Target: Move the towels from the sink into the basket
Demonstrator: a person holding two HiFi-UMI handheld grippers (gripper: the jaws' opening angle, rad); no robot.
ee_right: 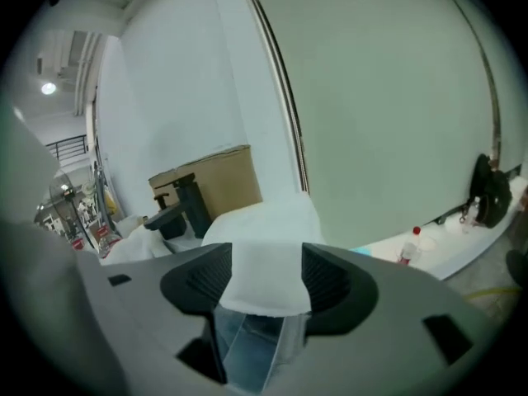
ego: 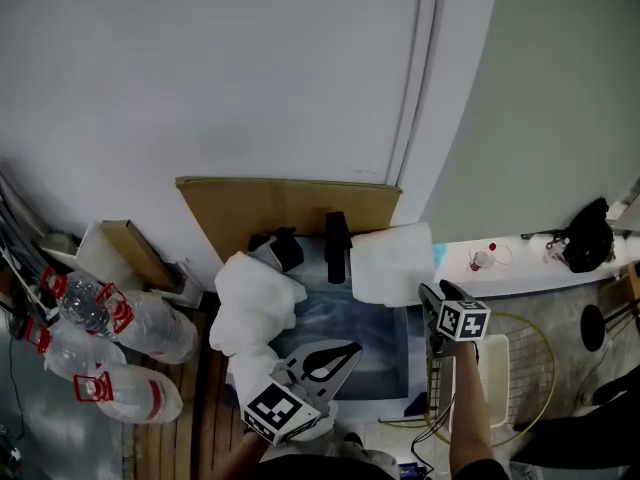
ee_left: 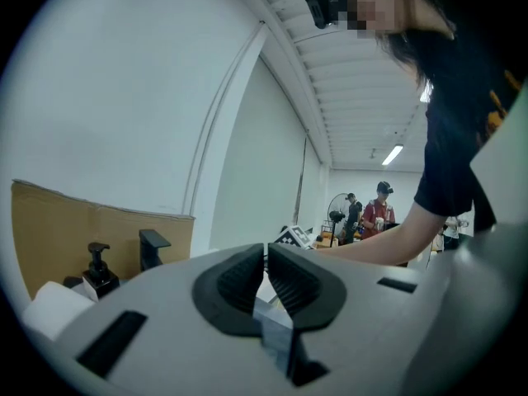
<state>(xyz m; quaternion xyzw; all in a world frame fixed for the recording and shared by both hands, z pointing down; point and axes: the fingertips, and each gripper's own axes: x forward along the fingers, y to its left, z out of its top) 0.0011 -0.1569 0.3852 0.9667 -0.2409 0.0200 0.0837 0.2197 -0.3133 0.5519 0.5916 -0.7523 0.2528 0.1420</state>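
The head camera looks steeply down from well above the tap (ego: 337, 248), which sits near the picture's middle with the sink (ego: 385, 348) just below it. The camera on the left gripper (ego: 352, 351) sits low in front of the tap and faces level, so the tap (ee_left: 153, 246) shows left of its jaws. The camera on the right gripper (ego: 432, 290) sits to the right of the tap, tilted slightly down and very close to a folded towel (ee_right: 264, 246). All three views share the tap and the cardboard (ego: 290, 203) standing behind it against the wall (ego: 250, 68).
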